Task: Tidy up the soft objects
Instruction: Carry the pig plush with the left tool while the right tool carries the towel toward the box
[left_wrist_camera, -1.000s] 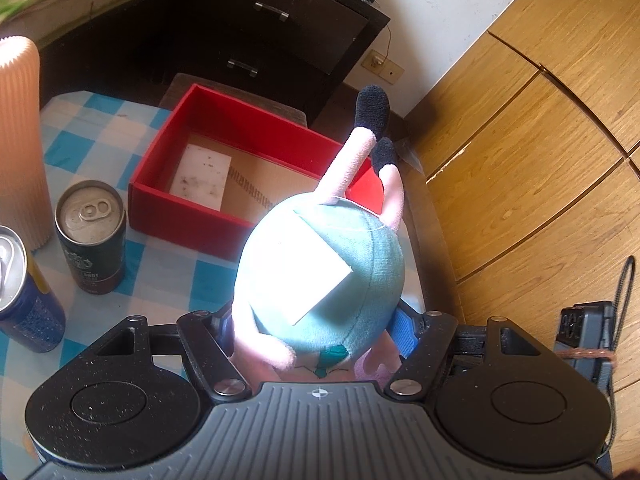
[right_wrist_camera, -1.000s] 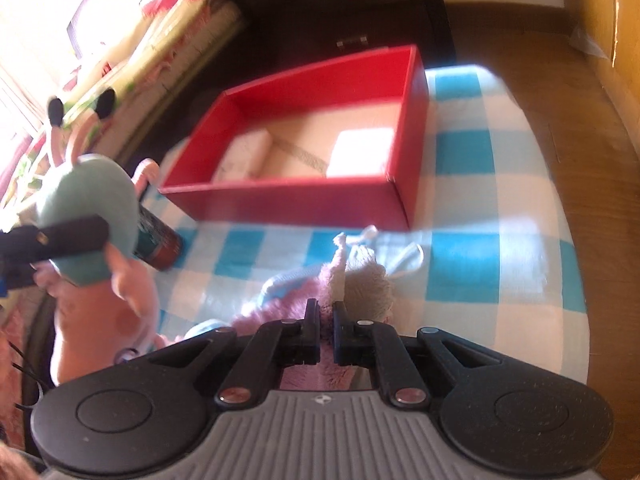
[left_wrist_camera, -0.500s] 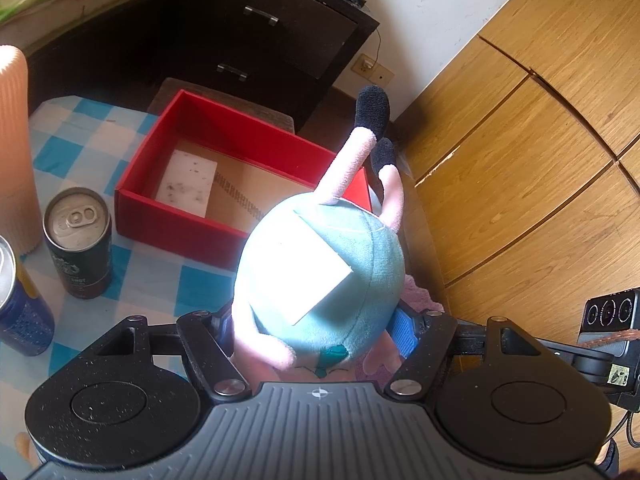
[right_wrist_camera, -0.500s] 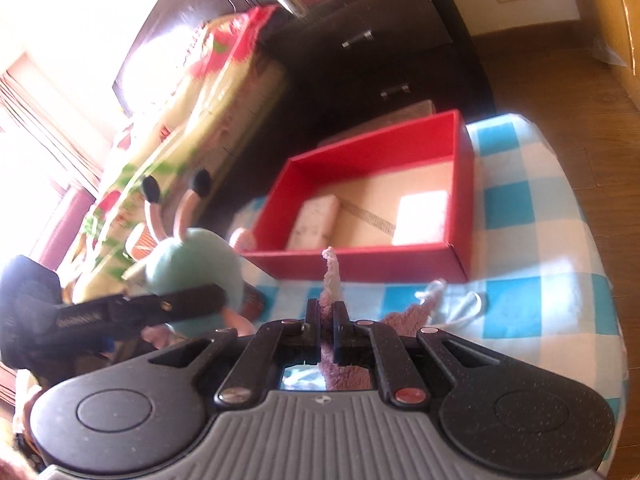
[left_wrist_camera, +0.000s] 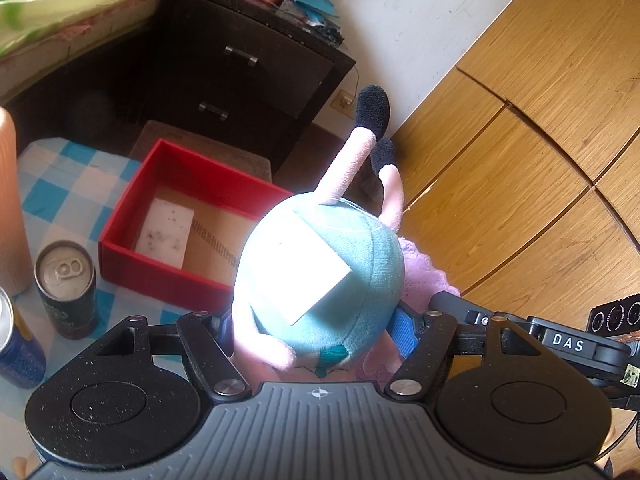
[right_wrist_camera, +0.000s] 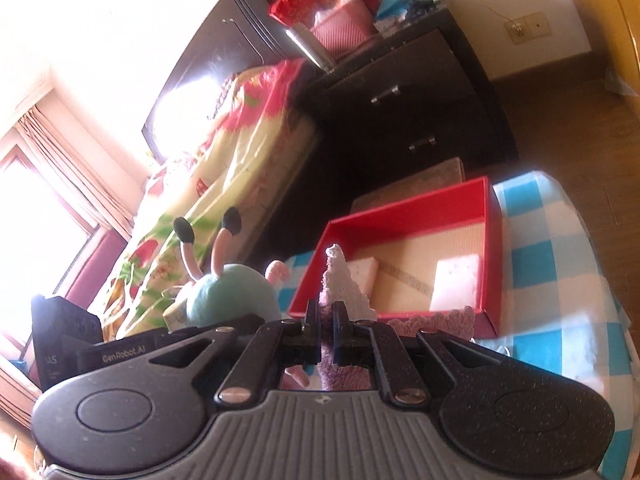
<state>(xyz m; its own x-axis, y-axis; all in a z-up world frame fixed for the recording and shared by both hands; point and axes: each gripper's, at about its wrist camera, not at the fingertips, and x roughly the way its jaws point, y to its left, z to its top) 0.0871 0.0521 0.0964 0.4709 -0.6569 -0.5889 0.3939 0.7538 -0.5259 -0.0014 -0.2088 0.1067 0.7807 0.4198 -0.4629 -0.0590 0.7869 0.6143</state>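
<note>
My left gripper (left_wrist_camera: 316, 328) is shut on a plush toy (left_wrist_camera: 320, 264) with a teal round head, pink body and two black-tipped pink ears, held up above the table; it also shows at the left in the right wrist view (right_wrist_camera: 232, 292). My right gripper (right_wrist_camera: 327, 320) is shut on a lilac fluffy cloth (right_wrist_camera: 344, 300), lifted, with a fold poking up between the fingers; the cloth shows behind the toy in the left wrist view (left_wrist_camera: 424, 268). An open red box (left_wrist_camera: 160, 208) with a cardboard floor sits on the checked tablecloth (left_wrist_camera: 52, 184) ahead, also in the right wrist view (right_wrist_camera: 492, 240).
A dark drink can (left_wrist_camera: 66, 288) and a blue can (left_wrist_camera: 16, 352) stand left of the box, beside a tall ribbed peach cylinder (left_wrist_camera: 10, 208). A dark drawer unit (left_wrist_camera: 240, 80), a bed (right_wrist_camera: 224, 168) and wooden floor (left_wrist_camera: 520, 160) surround the table.
Both grippers have risen. The right gripper has lifted the lilac cloth off the tablecloth and tilted up towards the room. The left gripper has lifted the plush toy higher, and the box looks smaller.
</note>
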